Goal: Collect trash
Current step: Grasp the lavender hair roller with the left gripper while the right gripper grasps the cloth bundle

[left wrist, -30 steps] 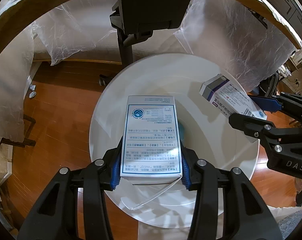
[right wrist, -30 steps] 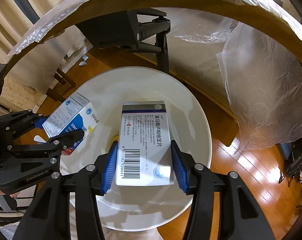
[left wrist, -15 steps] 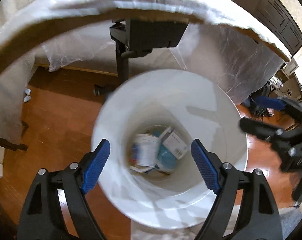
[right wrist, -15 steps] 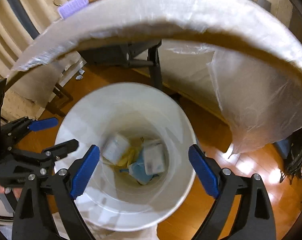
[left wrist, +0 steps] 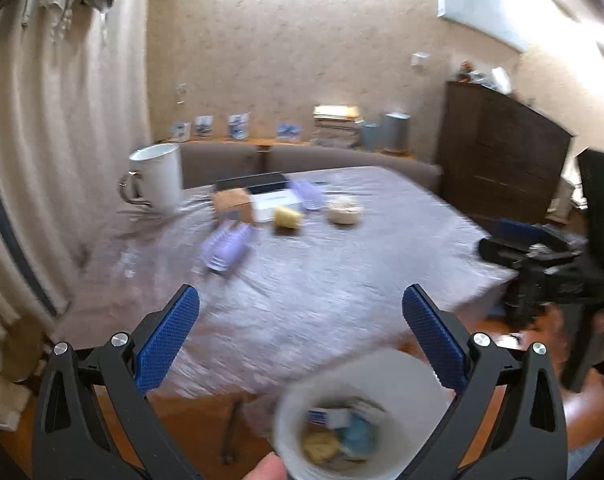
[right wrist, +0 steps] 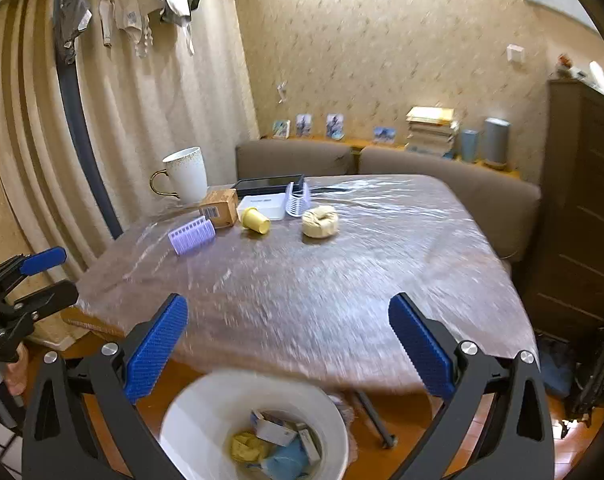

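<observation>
A white trash bin [right wrist: 190,412] stands on the floor in front of the table; it holds medicine boxes [right wrist: 276,432] and yellow and blue scraps. It shows blurred in the left wrist view [left wrist: 381,376]. My left gripper [left wrist: 300,318] is open and empty, raised above the bin and facing the table. My right gripper [right wrist: 288,324] is open and empty too. On the plastic-covered table [right wrist: 321,272] lie a purple hair roller [right wrist: 192,235], a yellow cup on its side [right wrist: 255,220], a cream tape roll [right wrist: 320,221], a brown carton [right wrist: 220,207] and a white box [right wrist: 262,206].
A white mug [right wrist: 184,176], a black tray [right wrist: 270,184] and a purple rack [right wrist: 298,199] stand at the table's far side. A grey sofa [right wrist: 441,176] runs behind it, a dark cabinet [right wrist: 581,200] at right. The left gripper shows in the right wrist view [right wrist: 30,280].
Both grippers let their medicine boxes drop into the bin and opened. Both then tilted up from the bin to face the tabletop.
</observation>
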The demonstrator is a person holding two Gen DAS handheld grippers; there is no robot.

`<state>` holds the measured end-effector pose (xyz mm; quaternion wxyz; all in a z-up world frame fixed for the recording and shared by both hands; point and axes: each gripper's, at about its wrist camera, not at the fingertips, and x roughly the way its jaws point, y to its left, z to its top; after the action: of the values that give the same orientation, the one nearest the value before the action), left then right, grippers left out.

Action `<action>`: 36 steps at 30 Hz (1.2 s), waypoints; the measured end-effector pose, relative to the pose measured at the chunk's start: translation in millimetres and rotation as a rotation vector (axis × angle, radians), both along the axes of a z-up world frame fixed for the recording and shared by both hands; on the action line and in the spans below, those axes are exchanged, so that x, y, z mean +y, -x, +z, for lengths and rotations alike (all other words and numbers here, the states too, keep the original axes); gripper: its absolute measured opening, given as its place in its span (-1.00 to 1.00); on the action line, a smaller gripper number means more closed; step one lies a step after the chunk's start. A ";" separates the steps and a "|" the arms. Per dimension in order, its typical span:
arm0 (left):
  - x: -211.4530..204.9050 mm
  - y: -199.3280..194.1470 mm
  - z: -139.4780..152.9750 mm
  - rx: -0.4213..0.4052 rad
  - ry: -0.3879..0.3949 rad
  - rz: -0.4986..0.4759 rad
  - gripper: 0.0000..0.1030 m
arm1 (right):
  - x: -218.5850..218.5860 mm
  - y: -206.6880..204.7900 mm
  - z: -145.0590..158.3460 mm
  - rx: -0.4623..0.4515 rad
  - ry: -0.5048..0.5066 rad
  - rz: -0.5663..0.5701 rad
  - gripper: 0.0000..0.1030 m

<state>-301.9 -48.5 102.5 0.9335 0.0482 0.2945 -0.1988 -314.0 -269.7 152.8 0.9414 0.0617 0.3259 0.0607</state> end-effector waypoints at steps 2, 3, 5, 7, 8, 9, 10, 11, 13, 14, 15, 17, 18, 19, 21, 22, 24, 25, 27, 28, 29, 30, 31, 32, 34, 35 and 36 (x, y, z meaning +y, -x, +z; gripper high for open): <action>4.4 -30.0 -5.9 0.031 -0.024 0.039 0.97 | -2.3 -23.2 -2.6 0.021 0.015 -0.018 0.93; 9.6 -42.5 -9.9 0.051 -0.023 0.050 0.97 | -2.9 -36.6 -5.7 0.033 0.019 -0.011 0.93; 16.2 -67.5 -17.2 0.092 -0.019 0.054 0.97 | -1.6 -62.1 -13.8 0.064 0.067 -0.029 0.93; 18.6 -83.6 -25.2 0.102 -0.040 0.055 0.97 | 1.1 -90.1 -23.1 0.094 0.092 -0.030 0.93; 17.5 -97.6 -31.8 0.115 -0.070 0.050 0.97 | 2.5 -106.4 -29.0 0.116 0.104 -0.036 0.93; 16.5 -103.0 -35.0 0.122 -0.084 0.046 0.97 | 6.1 -111.8 -32.1 0.123 0.106 -0.033 0.93; 16.2 -107.3 -37.7 0.128 -0.096 0.034 0.97 | 7.4 -124.8 -37.4 0.137 0.112 -0.030 0.93; 13.9 -116.7 -42.2 0.134 -0.109 0.016 0.97 | 8.7 -137.0 -42.8 0.152 0.119 -0.031 0.93; 11.3 -135.5 -51.7 0.151 -0.127 -0.001 0.97 | 9.8 -155.2 -53.9 0.183 0.118 -0.026 0.93; 9.2 -145.0 -56.6 0.164 -0.131 -0.016 0.97 | 9.8 -163.6 -59.4 0.198 0.121 -0.028 0.93; 8.4 -151.0 -60.6 0.174 -0.136 -0.021 0.97 | 9.3 -174.0 -65.1 0.213 0.125 -0.031 0.93; 6.5 -164.5 -67.6 0.191 -0.146 -0.031 0.97 | 10.2 -191.2 -75.2 0.238 0.131 -0.040 0.93; 5.8 -169.8 -70.4 0.196 -0.152 -0.039 0.97 | 9.5 -196.9 -78.9 0.250 0.132 -0.045 0.92; 5.1 -174.6 -72.9 0.200 -0.159 -0.045 0.97 | 9.8 -203.8 -82.8 0.262 0.133 -0.050 0.91; 2.7 -182.1 -77.1 0.205 -0.167 -0.064 0.97 | 10.1 -215.4 -89.9 0.283 0.134 -0.058 0.86; 1.4 -184.4 -78.2 0.205 -0.170 -0.068 0.97 | 10.2 -220.0 -92.9 0.293 0.131 -0.059 0.80; -0.5 -190.9 -81.0 0.212 -0.173 -0.084 0.89 | 10.8 -225.9 -96.3 0.302 0.127 -0.058 0.78; -1.4 -193.8 -82.6 0.216 -0.174 -0.090 0.87 | 11.5 -229.6 -98.9 0.310 0.128 -0.057 0.76; -2.3 -199.1 -85.5 0.226 -0.175 -0.106 0.72 | 12.2 -235.2 -101.7 0.318 0.127 -0.053 0.68; -2.4 -201.3 -86.4 0.232 -0.175 -0.112 0.67 | 12.6 -237.5 -102.3 0.319 0.126 -0.053 0.66; -2.8 -203.8 -88.1 0.243 -0.174 -0.121 0.60 | 13.1 -239.9 -103.3 0.322 0.127 -0.051 0.65; -3.2 -206.3 -89.2 0.248 -0.172 -0.127 0.54 | 13.3 -241.6 -103.9 0.325 0.128 -0.049 0.63; -3.5 -207.6 -89.9 0.252 -0.168 -0.133 0.52 | 13.0 -244.0 -104.8 0.327 0.127 -0.047 0.57; -3.4 -209.2 -90.8 0.255 -0.166 -0.136 0.51 | 13.5 -244.7 -105.1 0.327 0.128 -0.046 0.55; -3.4 -210.9 -91.7 0.258 -0.165 -0.141 0.41 | 14.1 -246.3 -105.5 0.326 0.134 -0.049 0.51; -3.3 -211.9 -92.5 0.262 -0.164 -0.143 0.31 | 15.7 -244.6 -104.7 0.326 0.137 -0.050 0.47; -3.4 -213.5 -93.3 0.265 -0.165 -0.144 0.23 | 16.1 -245.5 -105.4 0.327 0.143 -0.053 0.46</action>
<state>-88.4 -51.9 9.2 0.8626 0.1190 0.4262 -0.2450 -68.4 -253.5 47.5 0.8792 0.0121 0.4763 0.0018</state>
